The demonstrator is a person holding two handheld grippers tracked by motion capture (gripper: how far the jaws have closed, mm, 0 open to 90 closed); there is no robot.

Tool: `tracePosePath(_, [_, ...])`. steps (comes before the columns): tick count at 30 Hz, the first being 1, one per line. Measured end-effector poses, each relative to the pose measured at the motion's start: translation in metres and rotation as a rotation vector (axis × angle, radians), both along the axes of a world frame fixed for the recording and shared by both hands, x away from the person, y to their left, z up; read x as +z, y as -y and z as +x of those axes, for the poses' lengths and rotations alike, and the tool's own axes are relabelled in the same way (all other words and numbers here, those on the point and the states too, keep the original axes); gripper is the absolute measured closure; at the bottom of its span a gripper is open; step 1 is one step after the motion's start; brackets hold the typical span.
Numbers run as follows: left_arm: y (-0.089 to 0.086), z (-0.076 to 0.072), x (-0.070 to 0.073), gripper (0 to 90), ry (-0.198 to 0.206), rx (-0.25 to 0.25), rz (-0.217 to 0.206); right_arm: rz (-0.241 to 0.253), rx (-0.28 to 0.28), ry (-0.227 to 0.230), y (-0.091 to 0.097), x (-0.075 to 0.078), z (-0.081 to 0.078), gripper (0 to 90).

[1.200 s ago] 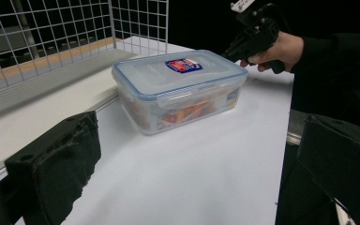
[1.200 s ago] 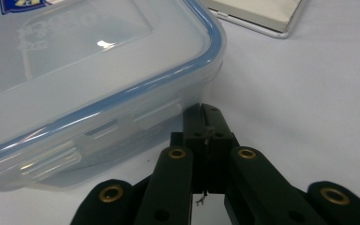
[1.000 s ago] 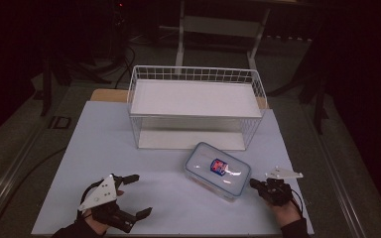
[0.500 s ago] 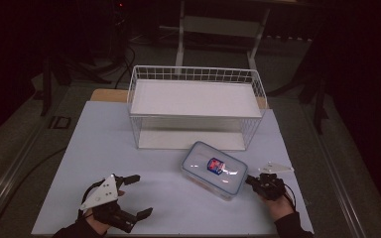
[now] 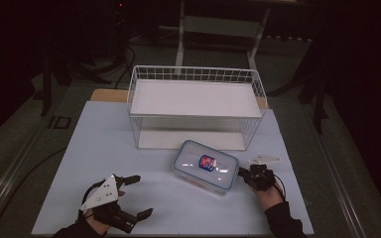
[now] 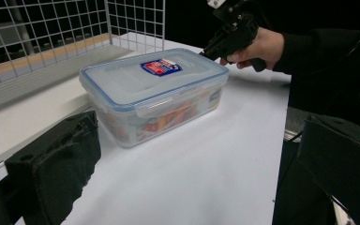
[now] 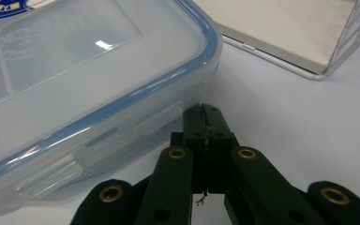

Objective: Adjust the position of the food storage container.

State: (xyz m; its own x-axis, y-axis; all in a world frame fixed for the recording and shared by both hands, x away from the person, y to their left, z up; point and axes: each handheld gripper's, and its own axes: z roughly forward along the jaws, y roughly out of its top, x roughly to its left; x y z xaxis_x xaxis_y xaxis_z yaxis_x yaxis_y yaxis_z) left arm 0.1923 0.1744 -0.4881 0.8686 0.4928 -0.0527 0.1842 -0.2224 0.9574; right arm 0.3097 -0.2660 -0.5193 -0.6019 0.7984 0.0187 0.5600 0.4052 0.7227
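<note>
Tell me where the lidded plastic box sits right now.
In the high view the plastic box lies on the white table, just in front of the wire basket, right of centre, with the shut right tongs at its right end.

The high view looks forward and down over the whole bench (image 5: 104,148). The left gripper view looks level across it at the lidded container (image 6: 154,89). The right gripper view sits close against that container (image 7: 75,70), which appears in all views.

right hand-held gripper (image 5: 242,173) | moved left | closed tips now at container (image 5: 206,165) end
</note>
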Motion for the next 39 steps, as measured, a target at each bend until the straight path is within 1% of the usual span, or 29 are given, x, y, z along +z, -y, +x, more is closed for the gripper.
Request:
tracePosePath(2, [-0.001, 0.000, 0.000, 0.0, 0.002, 0.002, -0.001, 0.011, 0.002, -0.004, 0.001, 0.000, -0.004, 90.0])
tracePosePath(4, [-0.001, 0.000, 0.001, 0.0, 0.003, 0.003, 0.000, 0.008, 0.006, -0.014, 0.003, 0.001, -0.013, 90.0])
tracePosePath(8, [0.000, 0.000, 0.001, 0.0, 0.004, 0.002, 0.002, 0.022, 0.030, -0.028, 0.006, 0.005, -0.037, 90.0])
tracePosePath(11, [0.000, -0.001, 0.001, 0.0, 0.008, -0.001, 0.009, 0.040, 0.055, -0.044, 0.006, 0.008, -0.052, 90.0])
tracePosePath(13, [0.001, -0.001, 0.001, 0.0, 0.005, 0.000, 0.007, 0.058, 0.076, -0.053, 0.004, 0.009, -0.061, 90.0])
tracePosePath(15, [0.001, 0.000, 0.001, 0.0, 0.005, 0.001, 0.006, 0.060, 0.102, -0.058, -0.001, 0.010, -0.067, 90.0])
tracePosePath(16, [0.001, 0.000, 0.001, 0.0, 0.004, 0.001, 0.005, 0.065, 0.117, -0.062, -0.005, 0.010, -0.069, 90.0])
tracePosePath(17, [0.001, 0.000, 0.001, 0.0, 0.004, 0.001, 0.005, 0.065, 0.117, -0.062, -0.005, 0.010, -0.069, 90.0])
tracePosePath(18, [0.001, 0.000, 0.000, 0.0, 0.004, 0.000, 0.005, 0.054, 0.158, -0.071, -0.016, 0.009, -0.072, 90.0])
tracePosePath(20, [0.001, 0.000, 0.000, 0.0, 0.002, 0.001, 0.006, 0.049, 0.182, -0.081, -0.024, 0.005, -0.072, 90.0])
tracePosePath(23, [0.001, 0.000, 0.000, 0.0, 0.004, 0.000, 0.005, 0.029, 0.217, -0.097, -0.038, -0.001, -0.070, 90.0])
tracePosePath(25, [0.000, 0.000, 0.001, 0.0, 0.005, 0.000, 0.003, 0.011, 0.233, -0.094, -0.045, -0.003, -0.068, 90.0])
tracePosePath(27, [-0.001, 0.000, 0.001, 0.0, 0.005, 0.003, 0.002, -0.005, 0.236, -0.089, -0.048, -0.005, -0.065, 90.0])
tracePosePath(29, [-0.001, 0.000, 0.001, 0.0, 0.004, 0.003, 0.002, -0.002, 0.243, -0.095, -0.049, -0.006, -0.063, 90.0])
tracePosePath(30, [-0.001, 0.000, 0.000, 0.0, 0.005, 0.003, 0.002, -0.010, 0.245, -0.091, -0.050, -0.006, -0.063, 90.0])
tracePosePath(32, [-0.001, 0.000, 0.000, 0.0, 0.004, 0.001, 0.001, -0.015, 0.241, -0.088, -0.049, -0.006, -0.063, 90.0])
tracePosePath(35, [0.000, 0.000, 0.000, 0.0, 0.005, 0.000, 0.002, -0.011, 0.217, -0.085, -0.042, -0.005, -0.062, 90.0])
tracePosePath(39, [0.000, 0.000, 0.000, 0.0, 0.005, -0.001, 0.002, -0.004, 0.166, -0.074, -0.031, -0.004, -0.057, 90.0])
